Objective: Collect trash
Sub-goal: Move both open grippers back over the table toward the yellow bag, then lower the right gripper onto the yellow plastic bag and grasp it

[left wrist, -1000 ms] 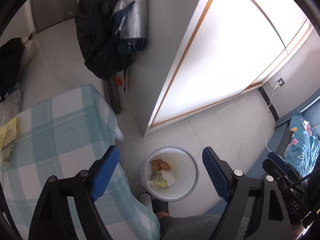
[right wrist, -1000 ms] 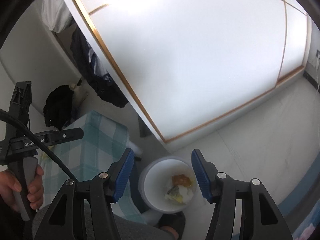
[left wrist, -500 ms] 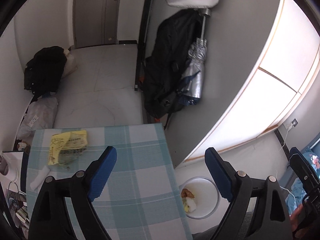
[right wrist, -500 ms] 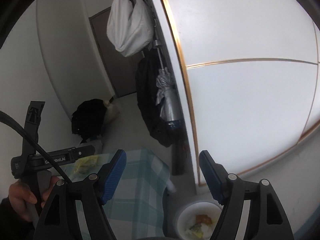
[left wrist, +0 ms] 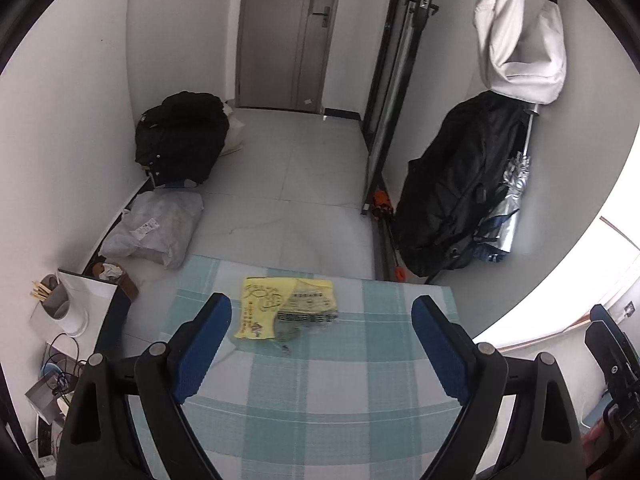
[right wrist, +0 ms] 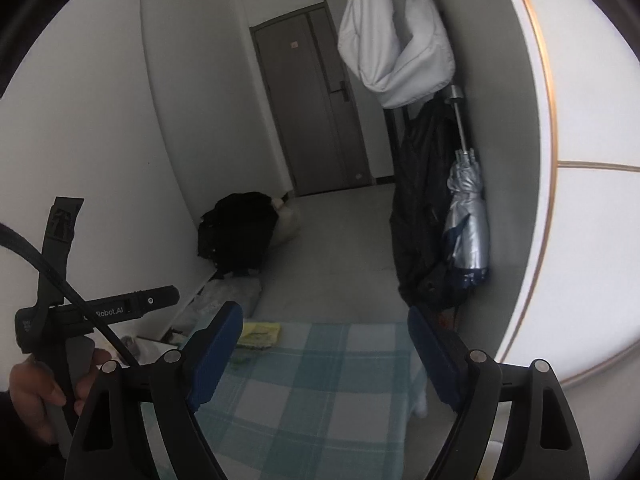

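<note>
A yellow wrapper (left wrist: pixel 289 306) is lying on the checked tablecloth (left wrist: pixel 320 392), toward its far edge. The left gripper (left wrist: pixel 320 344) is hovering wide and empty; the right gripper (right wrist: pixel 324 350) is opening, empty. The flat wrapper is likely sliding away if pinched carelessly.

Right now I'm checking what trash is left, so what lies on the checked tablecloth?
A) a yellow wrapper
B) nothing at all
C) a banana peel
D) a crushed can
A: a flat yellow wrapper with printed text lies on the checked tablecloth, ahead of the open, empty left gripper.
</note>
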{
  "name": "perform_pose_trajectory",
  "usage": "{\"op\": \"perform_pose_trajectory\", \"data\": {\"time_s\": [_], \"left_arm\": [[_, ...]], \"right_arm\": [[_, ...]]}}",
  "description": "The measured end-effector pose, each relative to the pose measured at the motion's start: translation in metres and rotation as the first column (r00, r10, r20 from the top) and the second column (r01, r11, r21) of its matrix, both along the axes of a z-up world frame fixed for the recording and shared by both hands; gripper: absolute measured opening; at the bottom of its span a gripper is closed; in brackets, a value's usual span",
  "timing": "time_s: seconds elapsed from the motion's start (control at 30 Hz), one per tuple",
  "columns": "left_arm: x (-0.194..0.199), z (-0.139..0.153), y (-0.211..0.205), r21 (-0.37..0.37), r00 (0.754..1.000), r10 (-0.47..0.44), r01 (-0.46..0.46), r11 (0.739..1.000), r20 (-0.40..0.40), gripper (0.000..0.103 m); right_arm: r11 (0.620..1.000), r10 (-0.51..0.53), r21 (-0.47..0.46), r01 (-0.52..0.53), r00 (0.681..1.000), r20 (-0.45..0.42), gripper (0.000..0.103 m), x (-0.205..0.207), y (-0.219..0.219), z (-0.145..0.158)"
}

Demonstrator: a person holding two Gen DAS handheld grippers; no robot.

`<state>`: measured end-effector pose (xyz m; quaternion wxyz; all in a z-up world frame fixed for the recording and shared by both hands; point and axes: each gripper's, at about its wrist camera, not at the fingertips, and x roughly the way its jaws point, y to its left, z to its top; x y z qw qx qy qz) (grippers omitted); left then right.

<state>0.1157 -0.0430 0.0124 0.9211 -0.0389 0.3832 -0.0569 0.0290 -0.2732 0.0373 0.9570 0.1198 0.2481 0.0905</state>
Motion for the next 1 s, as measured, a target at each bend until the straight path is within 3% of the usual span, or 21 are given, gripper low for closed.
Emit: {"op": "perform_pose_trajectory", "data": {"time_s": [0.2,0.37,0.6,0.87,1.0], "left_arm": [[0.010,-0.013,0.046,-0.035,0.995,0.100,-0.099,0.994,0.003,0.090],[0.024,-0.035,0.086,-0.053,0.987,0.155,-0.157,0.986,-0.045,0.090],[0.033,-0.056,0.130,-0.095,0.969,0.218,-0.229,0.969,-0.115,0.090],[0.044,-0.062,0.153,-0.111,0.954,0.247,-0.268,0.957,-0.171,0.090],[0.047,-0.067,0.162,-0.121,0.945,0.256,-0.283,0.951,-0.202,0.090]], "right_arm": [[0.997,0.059,-0.054,-0.061,0.997,-0.044,0.087,0.033,0.047,-0.021],[0.990,0.127,-0.035,-0.133,0.980,-0.151,0.087,0.072,0.076,-0.054],[0.978,0.192,-0.020,-0.205,0.943,-0.273,0.087,0.118,0.110,-0.095],[0.969,0.232,0.006,-0.248,0.895,-0.382,0.087,0.183,0.145,-0.136],[0.965,0.219,-0.033,-0.261,0.866,-0.450,0.087,0.214,0.160,-0.165]]}}
